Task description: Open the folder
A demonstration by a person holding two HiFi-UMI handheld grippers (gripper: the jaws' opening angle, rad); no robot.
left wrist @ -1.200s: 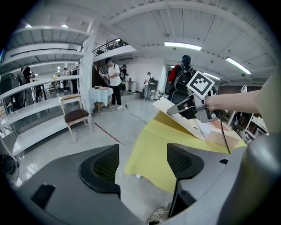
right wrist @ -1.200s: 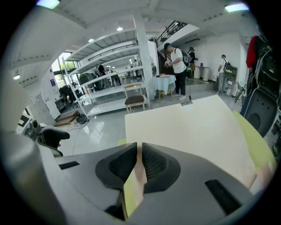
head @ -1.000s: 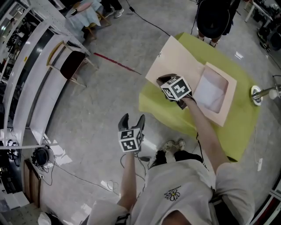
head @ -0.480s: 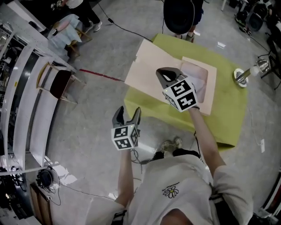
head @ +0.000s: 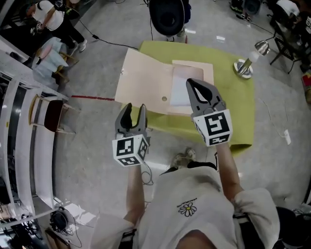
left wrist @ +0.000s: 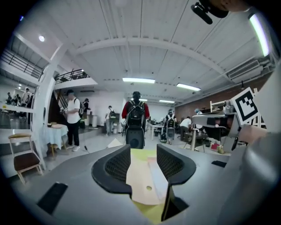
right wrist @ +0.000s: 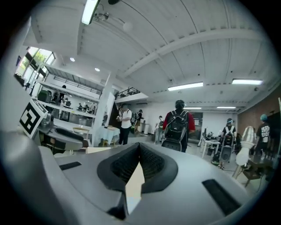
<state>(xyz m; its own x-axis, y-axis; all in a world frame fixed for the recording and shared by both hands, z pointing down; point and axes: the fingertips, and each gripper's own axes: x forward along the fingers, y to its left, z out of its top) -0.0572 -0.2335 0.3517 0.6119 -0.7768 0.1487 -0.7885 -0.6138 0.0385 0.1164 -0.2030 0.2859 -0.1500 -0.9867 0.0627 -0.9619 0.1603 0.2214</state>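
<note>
The beige folder [head: 146, 82] lies open and flat on the yellow-green table [head: 233, 112], with a white sheet [head: 187, 90] on its right half. Both grippers hang in the air on the near side of the table, raised and pointing about level. My left gripper [head: 132, 111] is off the table's near left edge; its jaws are closing with nothing between them. In the left gripper view the folder [left wrist: 139, 182] shows through the gap of that gripper [left wrist: 143, 154]. My right gripper [head: 194, 85] hovers over the folder's right half, shut and holding nothing, its tips [right wrist: 139, 147] meeting.
A desk lamp [head: 248, 61] stands at the table's far right. A person with a black backpack [head: 167, 14] stands just beyond the far edge. A chair [head: 48, 116] and long white shelving [head: 24, 146] are on the left, cables on the floor.
Both grippers have risen and drawn back from the folder towards the person. The right gripper left the folder and its jaws came together. The left jaws have narrowed.
</note>
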